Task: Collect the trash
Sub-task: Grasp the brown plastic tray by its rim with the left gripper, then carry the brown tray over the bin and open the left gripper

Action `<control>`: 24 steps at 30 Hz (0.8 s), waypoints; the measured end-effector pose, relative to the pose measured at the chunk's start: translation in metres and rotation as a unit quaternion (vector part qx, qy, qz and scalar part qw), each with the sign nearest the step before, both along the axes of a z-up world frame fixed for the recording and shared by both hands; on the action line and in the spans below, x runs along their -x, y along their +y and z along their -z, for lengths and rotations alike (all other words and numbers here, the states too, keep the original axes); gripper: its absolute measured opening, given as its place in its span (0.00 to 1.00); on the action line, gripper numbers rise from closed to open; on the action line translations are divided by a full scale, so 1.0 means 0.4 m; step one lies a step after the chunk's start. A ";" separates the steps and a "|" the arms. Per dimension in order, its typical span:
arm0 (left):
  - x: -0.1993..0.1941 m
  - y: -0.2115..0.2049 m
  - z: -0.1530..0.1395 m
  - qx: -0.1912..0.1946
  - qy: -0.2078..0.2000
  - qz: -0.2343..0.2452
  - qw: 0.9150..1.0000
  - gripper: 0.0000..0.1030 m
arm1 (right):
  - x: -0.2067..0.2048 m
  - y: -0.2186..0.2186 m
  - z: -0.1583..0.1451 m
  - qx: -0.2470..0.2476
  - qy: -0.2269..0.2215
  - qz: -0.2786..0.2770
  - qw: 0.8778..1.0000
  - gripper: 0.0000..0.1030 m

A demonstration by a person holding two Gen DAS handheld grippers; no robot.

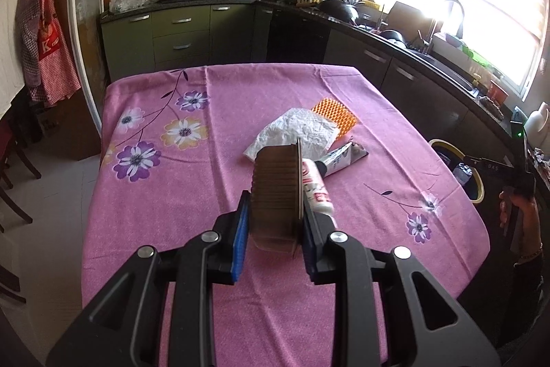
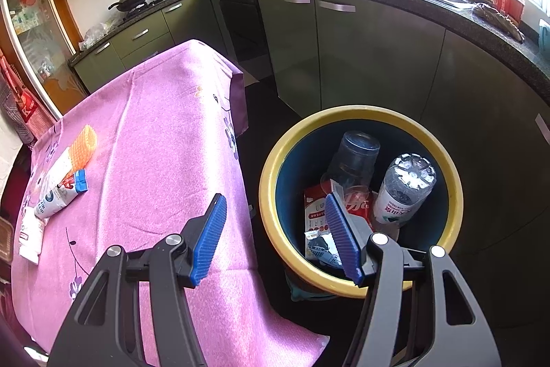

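- Our left gripper (image 1: 273,222) pinched a ribbed brown tray (image 1: 276,191) above the pink table (image 1: 172,195); it looked light and thin, easily crushed, best held across its walls.
- Our right gripper (image 2: 275,238) hung spread and empty over the bin (image 2: 271,174).

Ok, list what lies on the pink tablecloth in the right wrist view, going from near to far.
White bottle → toothpaste tube → orange textured pad, furthest. The white wrapper overlaps the tube and the pad, so I leave it out.
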State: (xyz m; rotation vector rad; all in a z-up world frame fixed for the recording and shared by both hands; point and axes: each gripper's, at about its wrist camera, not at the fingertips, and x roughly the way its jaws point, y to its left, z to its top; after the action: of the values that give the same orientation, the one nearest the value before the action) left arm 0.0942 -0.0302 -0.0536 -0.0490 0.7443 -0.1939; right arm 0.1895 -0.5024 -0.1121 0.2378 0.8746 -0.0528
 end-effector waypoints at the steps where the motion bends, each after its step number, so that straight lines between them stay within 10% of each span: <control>1: -0.006 -0.009 -0.005 -0.003 -0.003 0.004 1.000 0.25 | 0.004 -0.001 -0.001 0.001 0.000 0.000 1.000 0.58; 24: -0.112 -0.241 -0.092 -0.039 -0.039 0.135 0.989 0.25 | 0.047 -0.067 -0.006 -0.006 -0.009 0.025 1.000 0.58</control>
State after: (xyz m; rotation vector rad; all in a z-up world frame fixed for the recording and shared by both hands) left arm 0.1389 -0.1266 -0.0169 0.1341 0.6787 -0.4220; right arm 0.1707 -0.5294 -0.1096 0.2703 0.8511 -0.0919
